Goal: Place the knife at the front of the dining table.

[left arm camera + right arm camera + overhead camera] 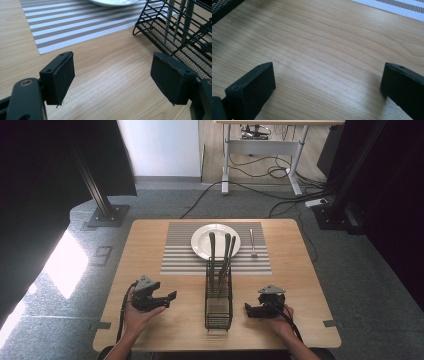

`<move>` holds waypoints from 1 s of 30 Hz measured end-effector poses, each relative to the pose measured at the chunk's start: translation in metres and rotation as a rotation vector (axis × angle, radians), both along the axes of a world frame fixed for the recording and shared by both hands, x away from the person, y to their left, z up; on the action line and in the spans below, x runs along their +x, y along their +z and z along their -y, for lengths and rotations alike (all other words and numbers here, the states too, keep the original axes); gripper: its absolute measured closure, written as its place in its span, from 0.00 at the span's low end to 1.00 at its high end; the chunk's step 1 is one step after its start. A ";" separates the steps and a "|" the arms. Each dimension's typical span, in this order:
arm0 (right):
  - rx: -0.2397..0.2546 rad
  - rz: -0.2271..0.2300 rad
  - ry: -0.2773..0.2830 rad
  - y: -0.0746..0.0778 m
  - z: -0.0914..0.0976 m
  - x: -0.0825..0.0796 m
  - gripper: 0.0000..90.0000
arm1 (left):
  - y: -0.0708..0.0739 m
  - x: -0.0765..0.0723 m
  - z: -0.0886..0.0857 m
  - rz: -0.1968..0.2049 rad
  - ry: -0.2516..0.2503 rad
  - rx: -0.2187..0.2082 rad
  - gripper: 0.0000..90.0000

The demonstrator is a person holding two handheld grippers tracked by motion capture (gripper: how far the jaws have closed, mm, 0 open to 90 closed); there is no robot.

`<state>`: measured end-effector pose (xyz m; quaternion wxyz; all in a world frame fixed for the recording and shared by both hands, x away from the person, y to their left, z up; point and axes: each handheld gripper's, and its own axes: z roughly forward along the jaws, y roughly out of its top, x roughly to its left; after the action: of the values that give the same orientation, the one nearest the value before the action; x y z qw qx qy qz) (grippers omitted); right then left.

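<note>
Cutlery (220,257) stands upright in the far end of the black wire caddy (218,312), three dark handles rising over the rim of the white plate (200,240) behind it. The caddy sits mid-table on the bare wood, its far end touching the near edge of the striped placemat (180,255); one more utensil (253,242) lies flat on the mat just right of the plate.

I have my left gripper (170,299) just left of the caddy, jaws spread wide with nothing between them; in the left gripper view the caddy's mesh floor and wire wall (160,27) sit off the right jaw. My right gripper (248,309) rests on the other side, jaws likewise wide apart over empty table (324,50).

My worry is the caddy itself: it looks light and narrow, so a sideways approach could catch a jaw on the wires and drag or tip it. The handles stand close together and lean, so I might pinch two at once, or snag a tip on the mesh when lifting.
</note>
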<state>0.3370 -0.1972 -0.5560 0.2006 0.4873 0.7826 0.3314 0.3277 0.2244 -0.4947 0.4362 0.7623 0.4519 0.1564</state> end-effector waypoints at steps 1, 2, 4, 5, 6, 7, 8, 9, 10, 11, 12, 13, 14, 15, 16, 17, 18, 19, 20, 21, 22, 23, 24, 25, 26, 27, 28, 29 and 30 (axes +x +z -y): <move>0.000 0.000 0.000 0.000 0.000 0.000 0.00 | 0.000 0.000 -0.001 0.000 0.003 -0.007 0.21; -0.001 -0.001 0.000 0.000 0.000 0.000 0.00 | 0.001 0.000 -0.002 -0.003 0.007 -0.012 0.21; -0.001 -0.001 0.004 0.000 0.000 0.000 0.00 | 0.000 0.001 -0.005 -0.010 0.012 -0.020 0.22; -0.002 -0.002 0.005 0.000 0.000 0.000 0.00 | 0.000 0.001 -0.005 -0.012 0.015 -0.022 0.23; -0.002 -0.002 0.003 0.000 0.000 0.000 0.00 | 0.000 0.001 -0.006 -0.013 0.018 -0.019 0.23; -0.002 -0.002 0.004 0.000 0.000 0.000 0.00 | 0.000 0.001 -0.006 -0.012 0.023 -0.020 0.24; -0.002 -0.002 0.003 0.000 0.000 0.000 0.00 | 0.001 0.000 -0.007 -0.012 0.024 -0.023 0.25; -0.002 -0.002 0.002 0.000 0.000 0.000 0.00 | 0.001 0.000 -0.007 -0.008 0.026 -0.027 0.25; -0.002 -0.003 0.001 0.000 0.000 0.000 0.00 | 0.002 0.000 -0.007 -0.005 0.025 -0.028 0.26; -0.002 -0.003 0.001 0.000 0.000 0.000 0.00 | 0.004 0.000 -0.007 0.004 0.021 -0.032 0.26; -0.003 -0.004 0.002 0.000 0.000 0.000 0.00 | 0.006 0.001 -0.007 0.014 0.021 -0.042 0.26; -0.003 -0.004 0.003 0.000 0.000 0.000 0.00 | 0.010 0.002 -0.006 0.021 0.021 -0.049 0.26; -0.003 -0.004 0.003 0.000 0.000 0.000 0.00 | 0.013 0.004 -0.004 0.029 0.022 -0.050 0.26; -0.003 -0.004 0.003 0.000 0.000 0.000 0.00 | 0.017 0.005 -0.003 0.042 0.026 -0.054 0.26; -0.003 -0.004 0.003 0.000 0.000 0.000 0.00 | 0.021 0.007 -0.002 0.048 0.024 -0.059 0.26; -0.003 -0.004 0.003 0.000 0.000 0.000 0.00 | 0.023 0.009 0.000 0.051 0.023 -0.064 0.26; -0.003 -0.004 0.003 0.000 0.000 0.000 0.00 | 0.026 0.011 0.002 0.055 0.025 -0.066 0.26; -0.003 -0.003 0.004 0.000 0.000 0.000 0.00 | 0.028 0.012 0.003 0.056 0.024 -0.065 0.26; -0.003 -0.002 0.004 0.000 0.000 0.000 0.00 | 0.030 0.013 0.004 0.054 0.021 -0.065 0.26; -0.003 -0.002 0.005 0.000 0.000 0.000 0.00 | 0.031 0.014 0.005 0.052 0.016 -0.057 0.27; -0.002 0.000 0.005 0.000 0.000 0.000 0.00 | 0.033 0.016 0.006 0.055 0.016 -0.050 0.27; -0.002 -0.001 0.005 0.000 0.000 0.000 0.00 | 0.036 0.017 0.007 0.055 0.017 -0.050 0.27; -0.001 -0.002 0.004 0.000 0.000 0.000 0.00 | 0.038 0.018 0.008 0.054 0.017 -0.060 0.27; -0.001 -0.001 0.003 0.000 0.000 0.000 0.00 | 0.040 0.019 0.009 0.054 0.016 -0.070 0.27; -0.001 -0.002 0.003 0.000 0.000 0.000 0.00 | 0.043 0.021 0.010 0.055 0.013 -0.076 0.27; -0.001 -0.001 0.003 0.000 0.000 0.000 0.00 | 0.046 0.022 0.012 0.058 0.013 -0.080 0.27; -0.001 -0.002 0.003 0.000 0.000 0.000 0.00 | 0.048 0.024 0.015 0.061 0.011 -0.084 0.28; -0.001 -0.001 0.004 0.000 0.000 0.000 0.00 | 0.051 0.025 0.017 0.062 0.006 -0.086 0.28; -0.001 -0.001 0.003 0.000 0.000 0.000 0.00 | 0.054 0.027 0.019 0.065 0.003 -0.089 0.28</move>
<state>0.3370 -0.1969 -0.5560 0.1997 0.4861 0.7838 0.3309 0.3547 0.2054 -0.4410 0.4838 0.7361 0.4450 0.1613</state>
